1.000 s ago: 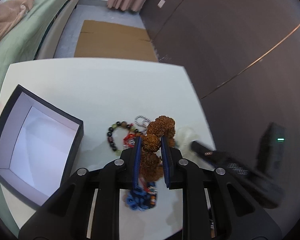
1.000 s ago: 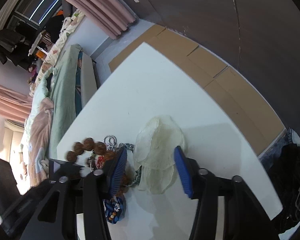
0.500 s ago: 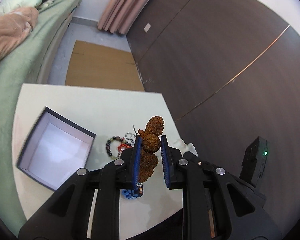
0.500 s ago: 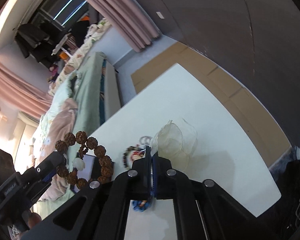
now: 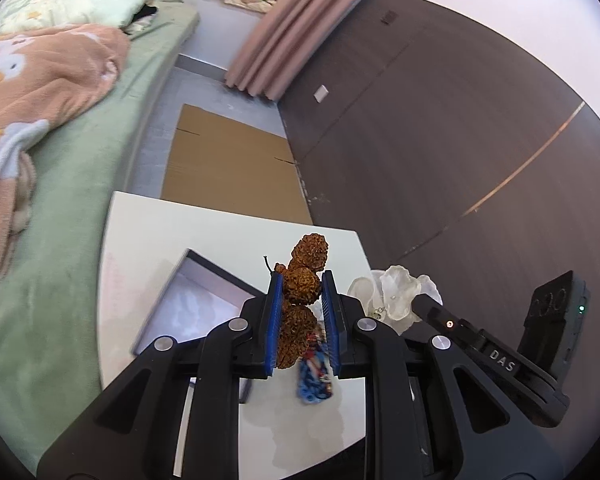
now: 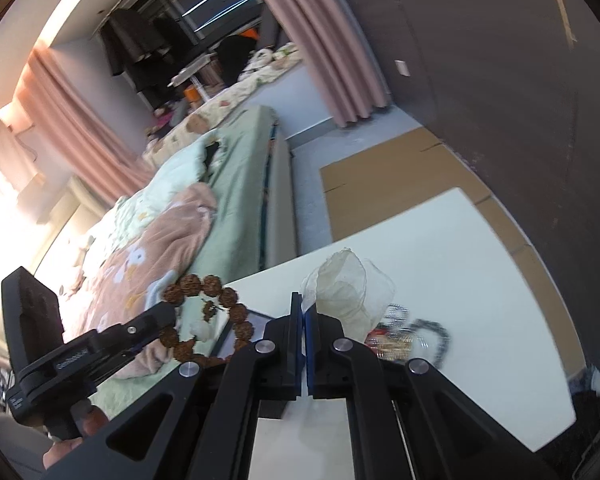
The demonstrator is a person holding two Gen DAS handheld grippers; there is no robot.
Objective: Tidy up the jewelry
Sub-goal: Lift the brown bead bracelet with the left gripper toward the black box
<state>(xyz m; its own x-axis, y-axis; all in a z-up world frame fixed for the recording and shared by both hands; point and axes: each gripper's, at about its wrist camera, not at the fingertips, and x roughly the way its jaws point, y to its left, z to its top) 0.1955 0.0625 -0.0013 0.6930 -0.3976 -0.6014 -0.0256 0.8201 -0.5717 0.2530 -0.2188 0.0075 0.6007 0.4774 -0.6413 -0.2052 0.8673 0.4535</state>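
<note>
- Now both tools are up off the surface (image 5: 148, 240), where a second ago they worked low among the jewelry.
- The left tool (image 5: 300, 300) is clamped on the brown bead bracelet (image 5: 302, 280), which hangs in the air above the open box (image 5: 188, 304).
- The right tool (image 6: 303, 320), a second ago spread around the sheer pouch (image 6: 346, 290), has its pads together, pinching the pouch's edge and lifting it clear.
- The chain pile (image 6: 404, 332) and the blue beaded piece (image 5: 314, 372) lie on the surface, just beside the box.
- Judged from this, bracelet and pouch are about to be brought together, or the bracelet dropped into the box.
</note>
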